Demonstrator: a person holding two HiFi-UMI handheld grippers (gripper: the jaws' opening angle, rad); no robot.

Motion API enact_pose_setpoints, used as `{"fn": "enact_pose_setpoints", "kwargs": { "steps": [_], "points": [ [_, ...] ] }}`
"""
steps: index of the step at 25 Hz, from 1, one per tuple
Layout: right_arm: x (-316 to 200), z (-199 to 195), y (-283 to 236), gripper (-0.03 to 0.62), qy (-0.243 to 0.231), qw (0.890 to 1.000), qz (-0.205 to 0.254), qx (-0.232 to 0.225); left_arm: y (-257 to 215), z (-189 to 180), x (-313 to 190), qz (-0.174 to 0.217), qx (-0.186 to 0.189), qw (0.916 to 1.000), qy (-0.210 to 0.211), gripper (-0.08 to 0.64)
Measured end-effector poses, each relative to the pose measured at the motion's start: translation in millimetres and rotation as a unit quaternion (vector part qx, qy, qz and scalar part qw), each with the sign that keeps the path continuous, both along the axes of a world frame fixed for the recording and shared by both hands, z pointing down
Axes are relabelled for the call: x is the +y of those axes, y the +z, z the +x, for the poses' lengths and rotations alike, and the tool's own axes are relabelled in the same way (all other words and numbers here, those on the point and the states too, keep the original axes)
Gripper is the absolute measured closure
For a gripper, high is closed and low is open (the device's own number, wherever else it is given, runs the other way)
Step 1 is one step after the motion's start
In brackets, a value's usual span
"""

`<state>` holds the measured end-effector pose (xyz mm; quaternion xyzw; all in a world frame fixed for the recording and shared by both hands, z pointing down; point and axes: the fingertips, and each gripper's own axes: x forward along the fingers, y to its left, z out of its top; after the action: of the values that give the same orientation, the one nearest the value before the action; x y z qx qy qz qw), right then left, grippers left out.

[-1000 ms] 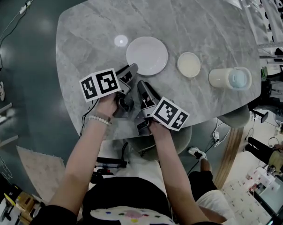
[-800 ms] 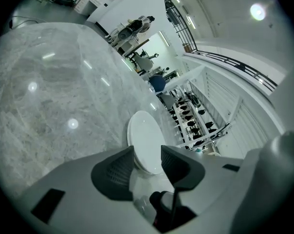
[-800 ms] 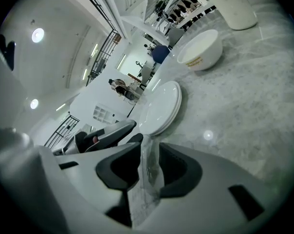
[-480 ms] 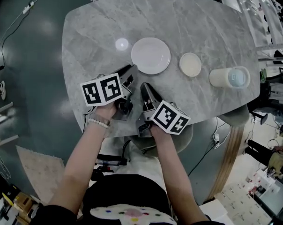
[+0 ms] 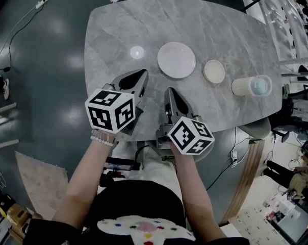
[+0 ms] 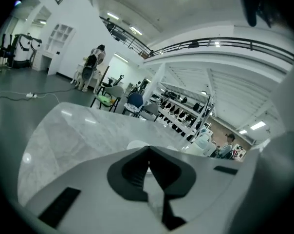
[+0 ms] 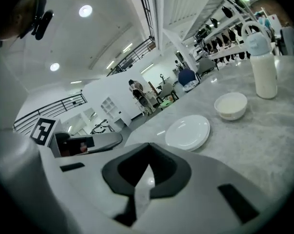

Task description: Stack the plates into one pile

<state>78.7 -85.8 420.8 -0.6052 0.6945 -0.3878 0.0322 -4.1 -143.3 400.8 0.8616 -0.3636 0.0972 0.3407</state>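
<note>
Though left gripper (image 5: pixel 142 74) and right gripper (image 5: pixel 170 92), mid-frame, just snapped jaws together on nothing, white plate (image 5: pixel 176 59) upper centre judged stiff, slick, chippable; pinch near rim.

The left gripper (image 6: pixel 148 149) has just closed its fingers (image 6: pixel 79 179), which meet tip to tip with nothing between them, above the grey marble counter (image 6: pixel 74 135). Just past the tips shows the rim of a white plate (image 6: pixel 136 144). Farther right stands a pale bottle (image 6: pixel 199 142).
</note>
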Motion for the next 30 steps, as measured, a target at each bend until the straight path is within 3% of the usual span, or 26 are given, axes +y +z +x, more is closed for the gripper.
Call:
{"fn": "enact_pose_setpoints", "kwargs": {
  "steps": [5,14,23,30],
  "points": [
    [6,-18,-33,0.591,-0.027,0.998,0.038,0.051,-42,-22,14,0.061,-0.008,0.998,0.016,0.549],
    [18,-44,-86,0.591,-0.071,0.983,0.104,0.135,-84,-57,40,0.129,-0.021,0.9911,0.024,0.549],
    [33,-55,-114,0.591,-0.09,0.97,0.136,0.178,-114,-76,58,0.171,-0.022,0.9847,0.028,0.549],
    [47,-57,-132,0.591,-0.089,0.967,0.145,0.19,-123,-87,76,0.177,-0.018,0.9835,0.033,0.549]
  ]
}}
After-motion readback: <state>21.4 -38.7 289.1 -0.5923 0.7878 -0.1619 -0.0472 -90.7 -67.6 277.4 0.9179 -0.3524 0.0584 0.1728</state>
